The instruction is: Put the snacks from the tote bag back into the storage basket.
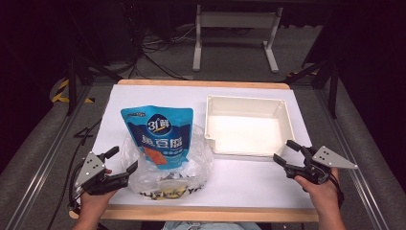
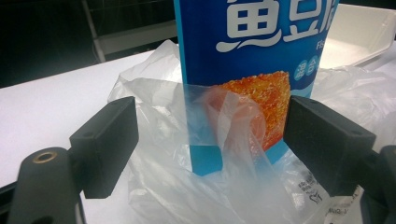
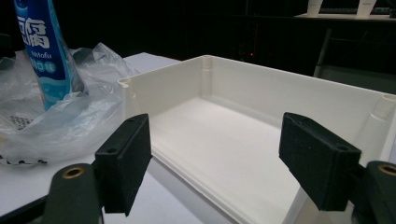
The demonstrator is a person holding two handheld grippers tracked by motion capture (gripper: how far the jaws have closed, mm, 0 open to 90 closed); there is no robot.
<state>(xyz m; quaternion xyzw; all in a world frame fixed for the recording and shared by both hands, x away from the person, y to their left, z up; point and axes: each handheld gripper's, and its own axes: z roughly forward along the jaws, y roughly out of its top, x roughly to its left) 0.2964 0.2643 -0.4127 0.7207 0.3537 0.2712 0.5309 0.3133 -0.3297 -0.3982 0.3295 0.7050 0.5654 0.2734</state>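
White table (image 1: 249, 184), blue pouch (image 2: 243, 70) between left gripper (image 2: 210, 140) parted jaws

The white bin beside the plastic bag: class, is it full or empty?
Empty. The white bin shows a bare floor in the high view, and the right gripper view looks over its near wall at bare walls and floor.

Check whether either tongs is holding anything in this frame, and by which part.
Nothing is held. The left tongs are open in front of the blue snack pouch standing in a clear plastic bag; the right tongs are open beside the white plastic bin.
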